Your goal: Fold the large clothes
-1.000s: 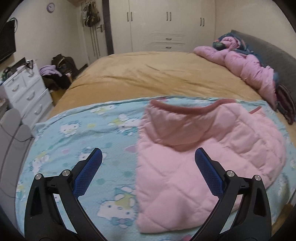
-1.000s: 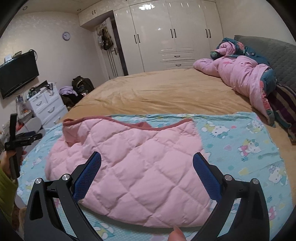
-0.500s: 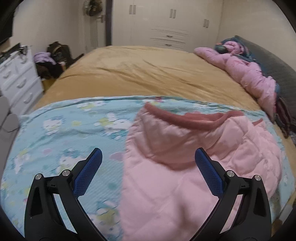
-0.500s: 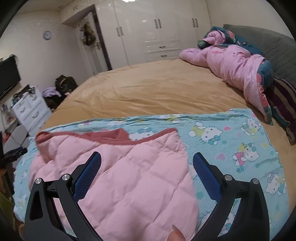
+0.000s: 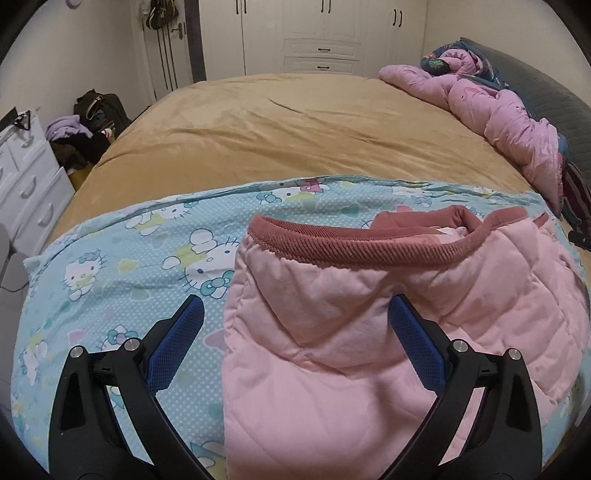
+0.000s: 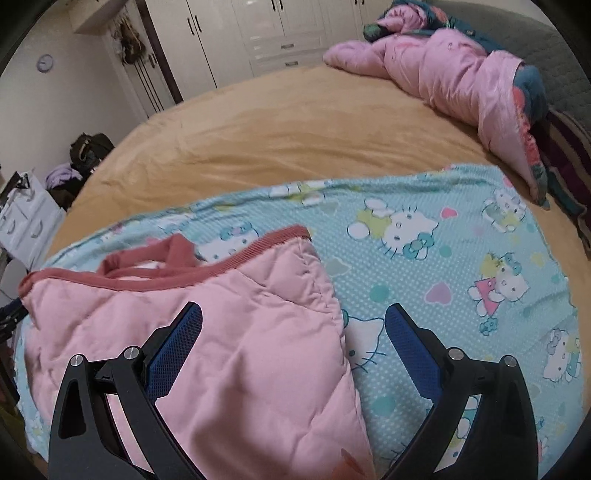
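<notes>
The pink quilted jacket (image 5: 369, 332) (image 6: 207, 339) lies on the cartoon-print sheet (image 5: 147, 258) (image 6: 443, 266) spread over the tan bed (image 5: 295, 125). The left claw (image 5: 295, 325) gapes over its 9 o'clock edge, the right claw (image 6: 293, 325) over its 3 o'clock edge, both holding nothing. A pink duvet (image 6: 461, 70) is heaped at 1 o'clock.

A quilted matt pink jacket (image 5: 369, 332) with ribbed trim lies on printed cotton sheet (image 5: 147, 258). At twelve o'clock, wardrobe doors (image 6: 236, 33) gleam glossy.
</notes>
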The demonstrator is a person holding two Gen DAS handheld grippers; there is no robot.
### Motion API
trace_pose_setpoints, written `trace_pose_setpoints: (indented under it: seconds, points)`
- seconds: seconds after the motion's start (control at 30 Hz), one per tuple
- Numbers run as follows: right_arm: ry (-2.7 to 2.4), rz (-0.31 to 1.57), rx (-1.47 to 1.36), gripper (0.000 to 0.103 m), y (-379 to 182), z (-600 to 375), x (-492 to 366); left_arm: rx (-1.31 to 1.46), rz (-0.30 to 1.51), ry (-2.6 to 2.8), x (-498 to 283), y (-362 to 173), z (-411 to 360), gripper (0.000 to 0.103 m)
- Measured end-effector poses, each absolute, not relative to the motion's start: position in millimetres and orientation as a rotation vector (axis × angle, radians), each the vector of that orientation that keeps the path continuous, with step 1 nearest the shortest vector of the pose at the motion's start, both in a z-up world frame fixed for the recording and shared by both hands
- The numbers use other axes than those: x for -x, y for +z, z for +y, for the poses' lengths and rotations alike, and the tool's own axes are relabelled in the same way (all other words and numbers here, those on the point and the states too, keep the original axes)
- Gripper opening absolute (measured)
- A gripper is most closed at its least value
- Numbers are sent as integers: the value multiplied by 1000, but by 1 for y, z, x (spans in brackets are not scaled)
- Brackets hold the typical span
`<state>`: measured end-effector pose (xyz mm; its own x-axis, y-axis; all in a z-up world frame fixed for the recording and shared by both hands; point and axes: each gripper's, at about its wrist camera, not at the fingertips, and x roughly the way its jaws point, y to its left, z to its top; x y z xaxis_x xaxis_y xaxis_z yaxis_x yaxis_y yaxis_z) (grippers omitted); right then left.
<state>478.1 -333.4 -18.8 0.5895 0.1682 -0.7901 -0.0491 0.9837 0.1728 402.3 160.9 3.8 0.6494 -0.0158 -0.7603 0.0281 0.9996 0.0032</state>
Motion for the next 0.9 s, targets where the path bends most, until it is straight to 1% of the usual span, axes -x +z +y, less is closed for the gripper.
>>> trace_pose_setpoints:
  seconds: [0.13, 0.27, 0.3, 0.37, 0.4, 0.43, 0.47, 0.57, 0.63, 0.67, 0.7, 0.73, 0.77, 0.8, 0.83, 0.87, 0.9]
  points:
    - [130, 959, -133, 99, -34, -331, -491, -21, 882, -14, -412, -6, 162, 94]
    - [108, 935, -105, 97, -37, -328, -499, -17, 917, 9, -423, -19, 167, 94]
    - [103, 929, -86, 91, -38, -326, -500, -14, 928, 14, -425, -23, 169, 94]
    - [123, 932, -65, 59, -41, -323, -503, 6, 953, 19, -429, -34, 175, 94]
    - [146, 936, -47, 52, -44, -319, -504, 21, 958, 13, -430, -36, 177, 94]
    - [146, 935, -25, 48, -45, -317, -504, 41, 966, 4, -431, -40, 180, 94]
    - [143, 927, 14, 36, -46, -313, -503, 64, 977, -7, -433, -44, 183, 94]
    - [176, 886, 53, 22, -43, -306, -496, 118, 998, -28, -437, -53, 191, 94]
    - [180, 855, 52, 20, -38, -307, -491, 127, 977, -34, -436, -53, 192, 94]
    - [183, 834, 40, 19, -33, -309, -487, 123, 963, -43, -435, -52, 191, 86]
    - [185, 816, 24, 18, -28, -312, -485, 119, 952, -63, -433, -51, 187, 68]
    - [184, 805, 13, 18, -25, -315, -484, 112, 945, -87, -432, -50, 185, 61]
    - [180, 793, 0, 18, -21, -318, -483, 78, 937, -88, -430, -49, 179, 57]
    - [176, 781, -17, 18, -16, -322, -481, 60, 935, -88, -430, -48, 176, 47]
    - [174, 771, -30, 18, -13, -324, -480, 48, 928, -93, -428, -46, 173, 39]
    - [168, 763, -41, 18, -9, -326, -479, 42, 904, -103, -423, -42, 170, 22]
    - [161, 754, -53, 17, -6, -328, -478, 36, 888, -105, -420, -38, 169, 12]
